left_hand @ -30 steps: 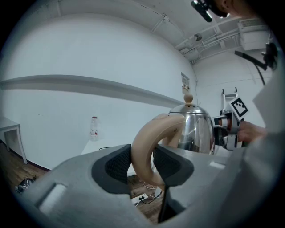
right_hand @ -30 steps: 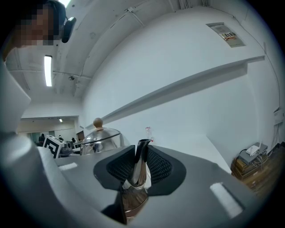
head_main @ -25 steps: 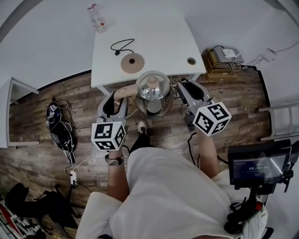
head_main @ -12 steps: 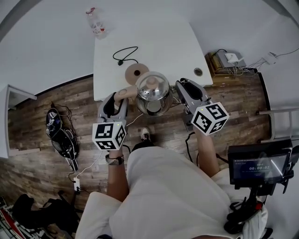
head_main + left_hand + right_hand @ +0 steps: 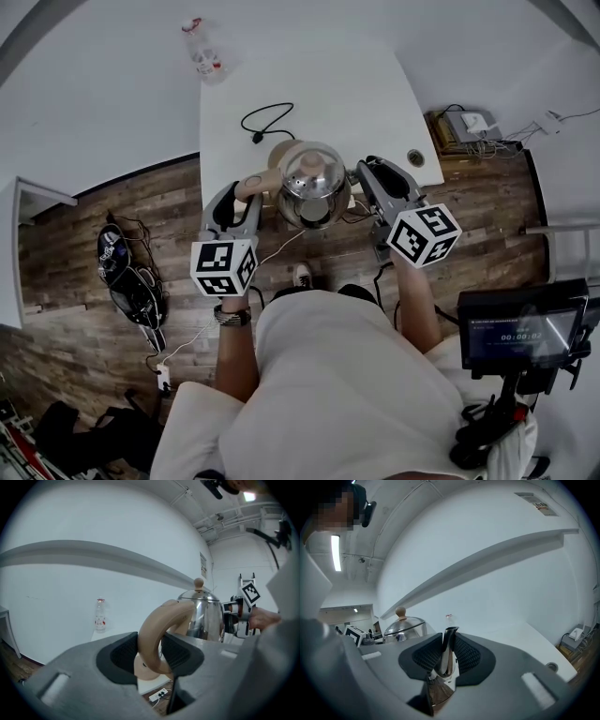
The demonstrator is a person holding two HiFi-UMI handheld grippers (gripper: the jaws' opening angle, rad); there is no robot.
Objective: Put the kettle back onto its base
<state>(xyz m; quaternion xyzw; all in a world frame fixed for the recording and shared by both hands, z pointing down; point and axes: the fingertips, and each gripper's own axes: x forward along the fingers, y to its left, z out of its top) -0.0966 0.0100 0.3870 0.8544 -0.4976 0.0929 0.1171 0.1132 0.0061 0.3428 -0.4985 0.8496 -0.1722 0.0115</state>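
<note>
Left tongs (image 5: 151, 657) clamp the handle (image 5: 164, 616), right tongs (image 5: 446, 657) pinch the spout (image 5: 450, 637), so my kettle (image 5: 312, 183) hangs level over its base (image 5: 283, 150).

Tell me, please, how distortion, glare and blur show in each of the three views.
Head view: the fisheye bows the table edges, and the kettle lid shows bright highlights. Left gripper view: dark round vignette, arcing wall ledge, blown-out ceiling lamp. Right gripper view: same vignette, with reflections on the spout.
</note>
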